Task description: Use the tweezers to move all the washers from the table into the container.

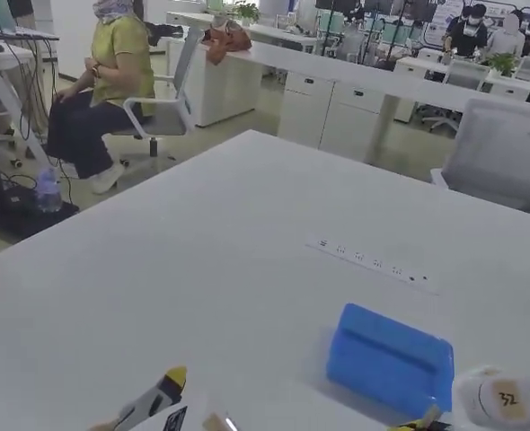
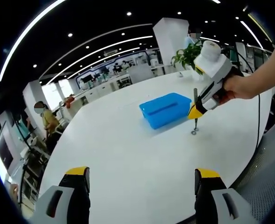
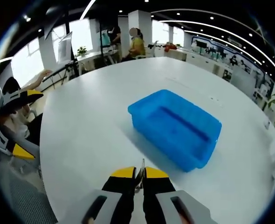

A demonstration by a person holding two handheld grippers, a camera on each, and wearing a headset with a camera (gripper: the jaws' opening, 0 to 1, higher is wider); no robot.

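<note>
- At a white table (image 1: pixel 202 296) in an open-plan office, we see a blue container (image 3: pixel 175 126) standing open side up, and we take it as our marker.
- The right gripper (image 3: pixel 140 172) has its jaws closed on a pair of tweezers (image 3: pixel 141 164), which we see as a thin metal sliver between the yellow tips, pointing toward the container's near long wall.
- In the left gripper view the right gripper (image 2: pixel 195 112) comes in from the right, held in a hand (image 2: pixel 240 86) just beside the container's end. Here the tweezers (image 2: pixel 195 123) point straight down at the table.
- One washer (image 2: pixel 193 133) lies on the table at the tweezers' tip, outside the container and close to its corner. We cannot tell whether the tips touch it.
- The left gripper (image 2: pixel 142 173) hovers over bare table well apart from the container, with its jaws wide apart and nothing between them.
- In the head view the left gripper's yellow tip (image 1: pixel 162 391) shows at the bottom edge, left of the container. The right gripper's white body sits at the container's right corner.
- A row of sockets (image 1: pixel 368 260) is set into the table beyond the container.
- Farther off, past the table's edge, a person in a yellow top (image 1: pixel 117 81) sits on an office chair.
</note>
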